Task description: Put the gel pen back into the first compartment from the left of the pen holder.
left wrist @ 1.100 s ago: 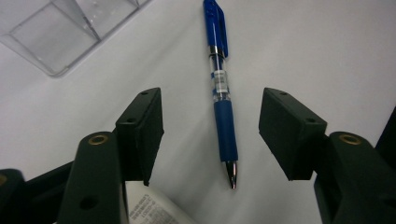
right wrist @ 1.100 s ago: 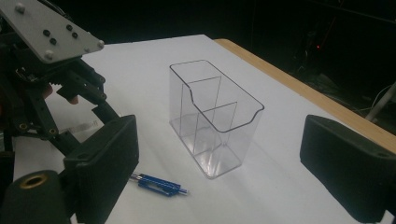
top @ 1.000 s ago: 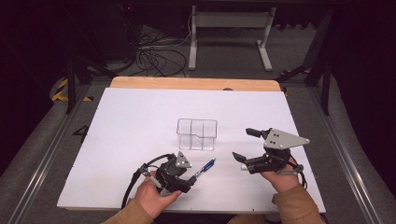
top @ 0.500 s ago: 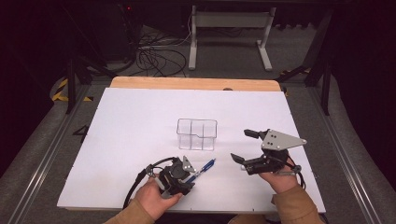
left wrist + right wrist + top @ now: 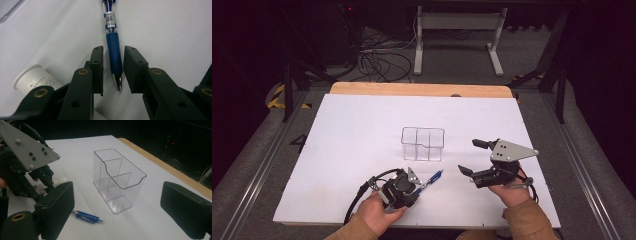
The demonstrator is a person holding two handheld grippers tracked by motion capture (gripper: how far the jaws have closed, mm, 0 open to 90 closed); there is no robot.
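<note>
A blue pen (image 5: 432,178) lies on the white table (image 5: 352,135), its silver tip pointing towards my left gripper (image 5: 416,184). In the left gripper view the jaws stand on either side of the pen's blue grip (image 5: 114,52) with a narrow gap on each side, so the left gripper (image 5: 113,71) is open. My right gripper (image 5: 469,156) hovers to the right with its jaws spread wide and nothing between them. A clear plastic organizer (image 5: 423,143) with several compartments stands upright behind the pen. From the right gripper view I see the organizer (image 5: 118,180), the pen (image 5: 87,216) and the left gripper's grey plate (image 5: 27,145).
A small white cylinder with printed text (image 5: 35,78) lies on the table just left of the left jaw, also seen as a white cylinder (image 5: 61,180) in the right gripper view. The table's wooden far edge (image 5: 422,89) borders a dark floor with cables.
The left gripper has shifted slightly around the pen's tip end. The right gripper has drifted a little. The pen and the organizer have stayed put.
</note>
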